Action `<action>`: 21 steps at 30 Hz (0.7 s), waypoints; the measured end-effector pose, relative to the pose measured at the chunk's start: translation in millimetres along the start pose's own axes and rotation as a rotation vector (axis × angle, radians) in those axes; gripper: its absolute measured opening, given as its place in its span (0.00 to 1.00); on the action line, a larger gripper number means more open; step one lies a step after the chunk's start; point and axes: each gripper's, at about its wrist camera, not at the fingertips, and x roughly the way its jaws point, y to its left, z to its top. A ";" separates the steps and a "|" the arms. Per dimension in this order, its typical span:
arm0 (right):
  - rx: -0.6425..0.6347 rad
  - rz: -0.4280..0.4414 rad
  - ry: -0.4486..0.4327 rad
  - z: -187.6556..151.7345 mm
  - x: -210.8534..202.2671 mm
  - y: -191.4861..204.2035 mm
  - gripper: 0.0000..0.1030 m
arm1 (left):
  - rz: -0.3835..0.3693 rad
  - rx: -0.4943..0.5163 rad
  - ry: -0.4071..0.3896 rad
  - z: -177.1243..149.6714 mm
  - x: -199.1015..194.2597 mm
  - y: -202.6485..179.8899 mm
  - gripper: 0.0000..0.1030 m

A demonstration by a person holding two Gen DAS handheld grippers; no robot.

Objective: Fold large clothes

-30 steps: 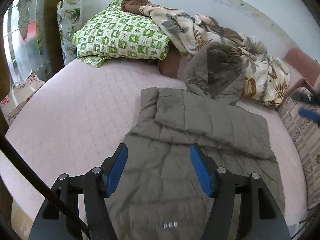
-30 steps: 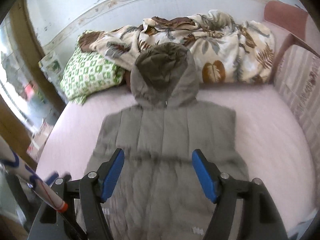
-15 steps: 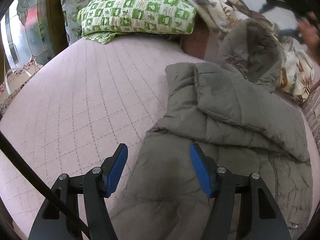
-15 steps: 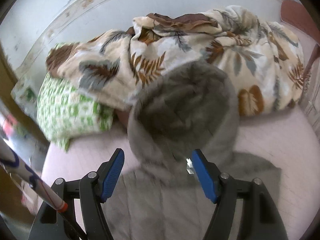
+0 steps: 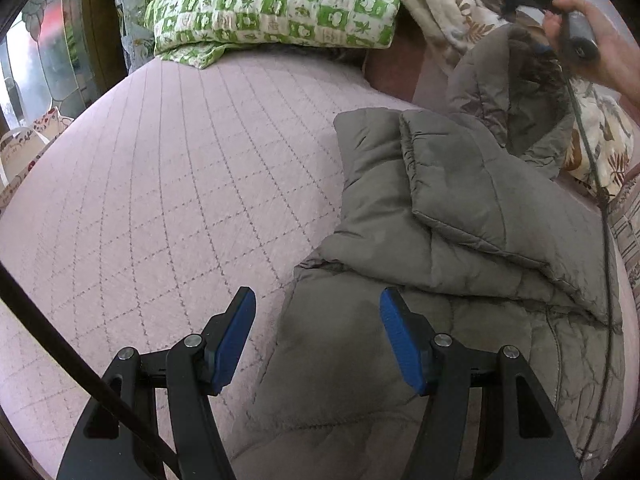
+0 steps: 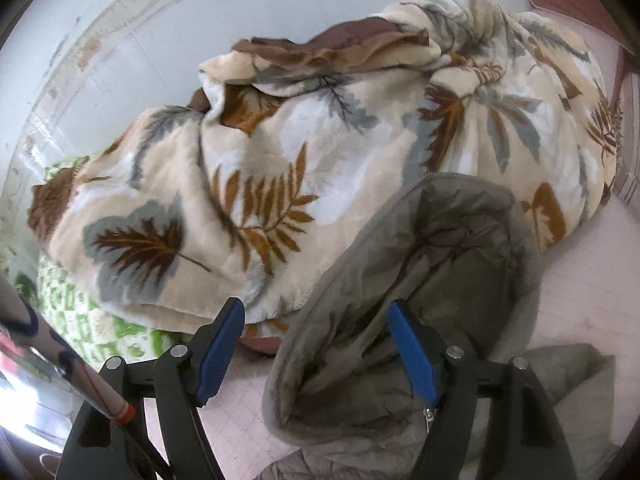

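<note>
My left gripper [image 5: 318, 336] hangs with its blue fingers [image 5: 234, 340] spread wide and holding nothing, over the near left edge of the grey puffer jacket [image 5: 460, 240]. The jacket lies on the pink quilted bed cover [image 5: 160, 200], right of centre, with one sleeve folded across its body. My right gripper [image 6: 316, 350] is wide apart too, empty, poised at the jacket's hood [image 6: 432, 280] (the hood's opening faces my camera, a zipper pull [image 6: 427, 414] showing near my right finger). The hood rests against a leaf-print blanket [image 6: 300, 160] heaped at the far end. A green checked pillow [image 5: 272, 4] lies far left.
</note>
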 end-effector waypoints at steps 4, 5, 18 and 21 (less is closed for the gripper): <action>-0.050 -0.022 0.068 -9.6 7.4 -3.3 0.12 | -0.009 -0.007 0.015 1.0 0.5 1.1 0.62; -0.066 -0.030 0.057 -12.5 1.4 -2.9 0.11 | -0.010 -0.010 0.015 1.7 0.1 1.8 0.62; -0.313 0.102 0.032 -129.8 -174.9 2.1 0.07 | 0.013 -0.064 -0.018 2.0 -20.8 25.6 0.62; -0.332 0.118 0.058 -176.0 -204.2 -16.9 0.06 | 0.003 -0.080 -0.017 2.0 -25.7 31.9 0.62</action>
